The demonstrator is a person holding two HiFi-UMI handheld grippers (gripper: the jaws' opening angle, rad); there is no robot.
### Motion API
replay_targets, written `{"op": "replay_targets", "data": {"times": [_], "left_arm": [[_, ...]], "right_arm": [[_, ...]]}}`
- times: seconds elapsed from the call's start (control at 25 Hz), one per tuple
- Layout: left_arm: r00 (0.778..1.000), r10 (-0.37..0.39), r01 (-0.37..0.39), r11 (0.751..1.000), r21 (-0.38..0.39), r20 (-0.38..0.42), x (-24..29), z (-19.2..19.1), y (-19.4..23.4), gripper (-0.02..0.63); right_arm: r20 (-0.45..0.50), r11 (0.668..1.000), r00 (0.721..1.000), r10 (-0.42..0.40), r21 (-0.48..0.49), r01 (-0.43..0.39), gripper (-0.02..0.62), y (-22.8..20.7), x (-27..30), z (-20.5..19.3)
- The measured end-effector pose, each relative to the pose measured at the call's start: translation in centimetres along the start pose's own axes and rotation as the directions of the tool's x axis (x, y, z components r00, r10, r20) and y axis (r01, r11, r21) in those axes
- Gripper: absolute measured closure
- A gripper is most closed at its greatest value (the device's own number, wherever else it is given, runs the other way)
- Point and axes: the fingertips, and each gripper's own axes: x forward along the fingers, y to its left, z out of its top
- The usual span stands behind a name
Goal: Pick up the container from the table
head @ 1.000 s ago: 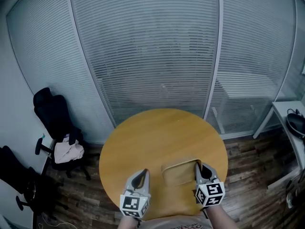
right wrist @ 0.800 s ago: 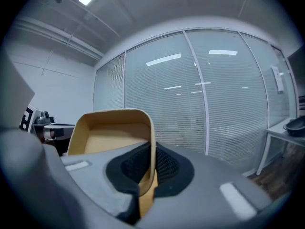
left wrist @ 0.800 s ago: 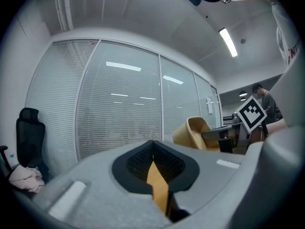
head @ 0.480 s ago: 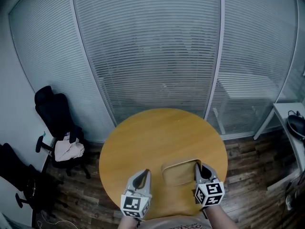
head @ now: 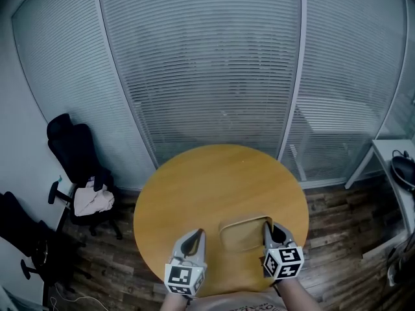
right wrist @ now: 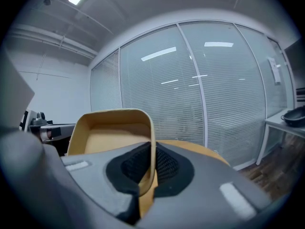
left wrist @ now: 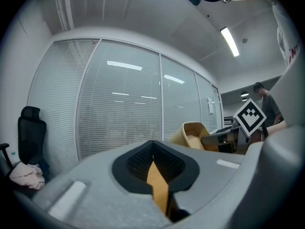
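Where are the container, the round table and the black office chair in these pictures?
container (head: pixel 245 234): head view, on its tan inner floor.
round table (head: pixel 207 186): head view, on the bare wooden top.
black office chair (head: pixel 69 146): head view, on its backrest.

no word, number or brand can be read anywhere. the left gripper at 7 o'clock in the head view and the right gripper at 5 o'clock carry the left cube and right cube, printed only with black-and-white square patterns. red print on a white shirt at 2 o'clock in the left gripper view is too cut off to read
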Motion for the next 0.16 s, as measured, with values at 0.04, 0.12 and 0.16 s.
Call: {"op": "replay_targets", "data": {"times": [0.04,0.12,0.16], "left_arm": [[1.0,0.001,-0.001,1.0,0.0,0.0,0.04,-0.04,0.07,0.598],[1.0,0.002,-0.002,1.0,-0.001,-0.001,0.18,-0.16,0.21,0.598],[1.0,0.002,-0.002,1.0,-0.001,-0.001,0.25,-0.22,0.26,0.598]], "right_arm": [[-0.003,1.0,1.0,0.001,0.001,-0.001,0.589,0.04,0.1,-0.05],[-0.007,1.0,1.0,0.004,0.001,-0.004,0.589,0.08,0.33,-0.12],[-0.01,1.0,1.0,0.005,0.001,-0.005,0.589,0.09,0.44,-0.15]]}}
